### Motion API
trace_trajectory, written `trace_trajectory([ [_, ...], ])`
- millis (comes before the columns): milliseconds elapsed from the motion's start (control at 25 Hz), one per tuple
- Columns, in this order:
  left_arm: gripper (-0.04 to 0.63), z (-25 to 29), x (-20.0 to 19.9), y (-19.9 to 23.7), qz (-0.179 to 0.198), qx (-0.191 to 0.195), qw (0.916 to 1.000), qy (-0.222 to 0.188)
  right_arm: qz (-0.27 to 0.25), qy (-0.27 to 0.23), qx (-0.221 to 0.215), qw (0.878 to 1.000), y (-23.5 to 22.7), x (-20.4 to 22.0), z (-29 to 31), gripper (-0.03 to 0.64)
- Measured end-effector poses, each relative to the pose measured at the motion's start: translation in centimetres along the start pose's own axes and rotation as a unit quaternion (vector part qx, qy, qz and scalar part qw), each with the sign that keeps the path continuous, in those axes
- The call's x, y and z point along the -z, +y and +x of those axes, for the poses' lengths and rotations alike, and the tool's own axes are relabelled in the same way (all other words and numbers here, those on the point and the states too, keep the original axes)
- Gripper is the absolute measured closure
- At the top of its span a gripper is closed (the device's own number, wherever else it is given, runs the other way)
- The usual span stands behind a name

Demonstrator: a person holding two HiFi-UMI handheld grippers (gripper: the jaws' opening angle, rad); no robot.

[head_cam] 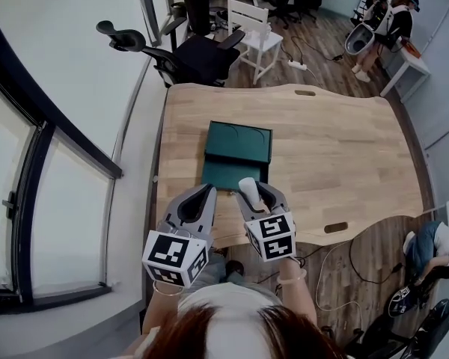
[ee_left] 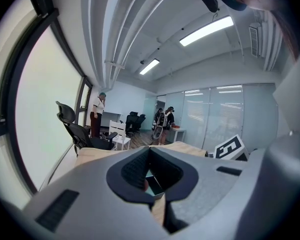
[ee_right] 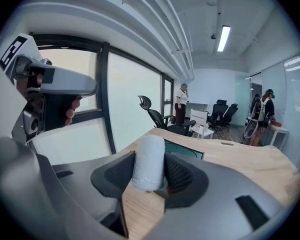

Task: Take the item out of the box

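The right gripper clamps a white roll upright between its jaws. The left gripper beside it is closed and empty. A green box lies just ahead.

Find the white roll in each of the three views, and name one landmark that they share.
Head view: roll low centre, clamped in the right gripper, by the near edge of the box.
Left gripper view: not in it.
Right gripper view: roll low centre, upright between the jaws.
Shared landmark: the green box, glimpsed low centre in the left gripper view, and the box behind the roll in the right gripper view.
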State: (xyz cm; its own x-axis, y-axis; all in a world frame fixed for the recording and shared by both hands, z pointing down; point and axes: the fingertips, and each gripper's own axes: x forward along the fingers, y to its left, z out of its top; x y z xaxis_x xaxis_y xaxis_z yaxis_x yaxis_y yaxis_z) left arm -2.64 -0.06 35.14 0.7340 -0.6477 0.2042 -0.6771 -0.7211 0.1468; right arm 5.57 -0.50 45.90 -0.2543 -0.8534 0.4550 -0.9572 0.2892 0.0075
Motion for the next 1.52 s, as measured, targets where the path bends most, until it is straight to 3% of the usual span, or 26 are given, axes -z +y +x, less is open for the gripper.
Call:
trace_trajectory([
  [720,0.588,-3.0,0.4,-4.0,0.015,-0.032,0.9993,-0.007,-0.005,-0.058,-0.013,0.998,0.8,-0.8,-6.0,0.420],
  [1520,0.588,-3.2,-0.6,-1.5,0.029,0.027,0.9992,-0.006,0.019,-0.098,0.041,0.994,3.0,-4.0,-7.5,0.420],
])
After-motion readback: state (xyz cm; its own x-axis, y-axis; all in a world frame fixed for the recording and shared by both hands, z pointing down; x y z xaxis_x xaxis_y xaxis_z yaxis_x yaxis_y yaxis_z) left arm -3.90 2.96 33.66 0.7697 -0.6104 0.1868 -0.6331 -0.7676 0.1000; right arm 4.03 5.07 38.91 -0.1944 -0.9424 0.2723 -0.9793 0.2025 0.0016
